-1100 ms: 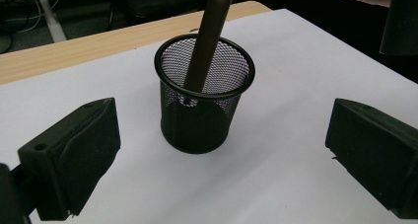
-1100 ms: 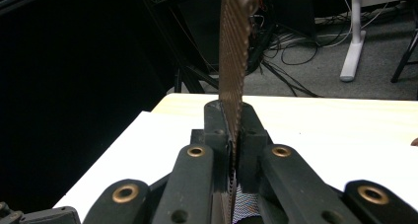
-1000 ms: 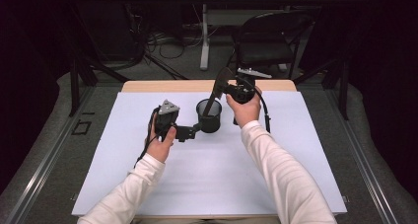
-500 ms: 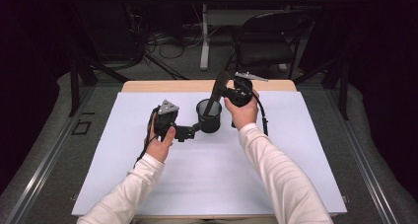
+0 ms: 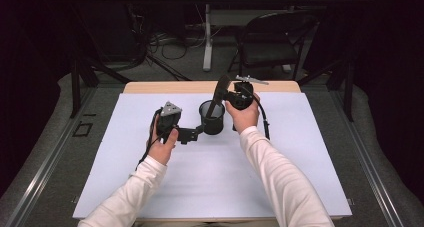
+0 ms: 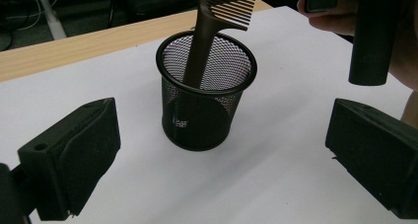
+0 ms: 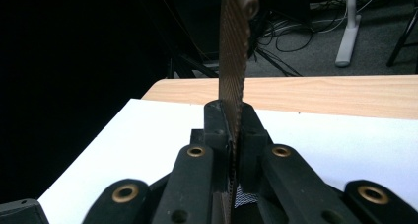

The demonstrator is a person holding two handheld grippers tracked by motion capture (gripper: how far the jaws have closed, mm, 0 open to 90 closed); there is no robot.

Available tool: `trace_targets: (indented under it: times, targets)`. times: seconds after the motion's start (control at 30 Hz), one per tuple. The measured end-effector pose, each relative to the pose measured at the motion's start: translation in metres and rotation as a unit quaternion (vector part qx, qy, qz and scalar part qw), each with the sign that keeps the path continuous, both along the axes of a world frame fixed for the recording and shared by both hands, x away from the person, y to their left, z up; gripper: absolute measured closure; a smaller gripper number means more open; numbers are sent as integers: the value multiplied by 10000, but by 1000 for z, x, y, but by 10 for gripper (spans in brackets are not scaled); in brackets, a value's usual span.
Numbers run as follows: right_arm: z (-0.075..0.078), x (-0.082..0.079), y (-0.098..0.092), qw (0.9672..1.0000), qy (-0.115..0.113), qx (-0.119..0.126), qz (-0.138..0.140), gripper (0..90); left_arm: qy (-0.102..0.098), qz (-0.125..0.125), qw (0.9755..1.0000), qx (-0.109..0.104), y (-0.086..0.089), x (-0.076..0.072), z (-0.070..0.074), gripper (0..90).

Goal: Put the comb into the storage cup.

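The white table top (image 5: 210, 187) fills the lower middle of the high view, with its bare wooden edge (image 5: 165, 87) along the far side. Both sleeves come up from the bottom edge.

Just above the centre of that view stands the black mesh cup (image 5: 212, 118), upright and in the same spot as a second ago. What has changed is small: the right gripper (image 5: 226, 92), just right of the cup, has drifted a touch toward the cup and the comb (image 5: 218, 94) it carries now reaches down inside the rim. In the left gripper view the comb's handle (image 6: 197, 51) leans against the cup's (image 6: 207, 93) inner wall at upper centre, teeth up top. Whether its tip touches the bottom I cannot tell.

In the right gripper view the right gripper (image 7: 230, 135) has its jaws pinched tight on the comb (image 7: 231, 56), which rises edge-on up the middle of the frame. So the comb is not released yet.

The left gripper (image 5: 196, 133), left of the cup, hasn't budged; its jaws stand wide apart with the cup ahead of them and clear of the pads, holding nothing.

My read: the drop into the cup is nearly done. Lower a little, let go, and watch that the tall comb doesn't tip the light cup.
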State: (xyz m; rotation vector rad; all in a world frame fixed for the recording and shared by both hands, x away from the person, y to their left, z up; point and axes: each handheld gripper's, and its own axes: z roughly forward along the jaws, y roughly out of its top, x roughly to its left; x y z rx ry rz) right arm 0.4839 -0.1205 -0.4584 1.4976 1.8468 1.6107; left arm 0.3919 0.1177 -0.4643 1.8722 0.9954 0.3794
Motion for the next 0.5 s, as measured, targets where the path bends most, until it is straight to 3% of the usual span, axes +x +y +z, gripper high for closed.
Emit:
trace_targets:
  times: [0.5]
  targets:
    - [-9, 2, 2, 9999, 112, 36, 8, 868, 23, 27, 10000, -40, 1, 0, -1, 5]
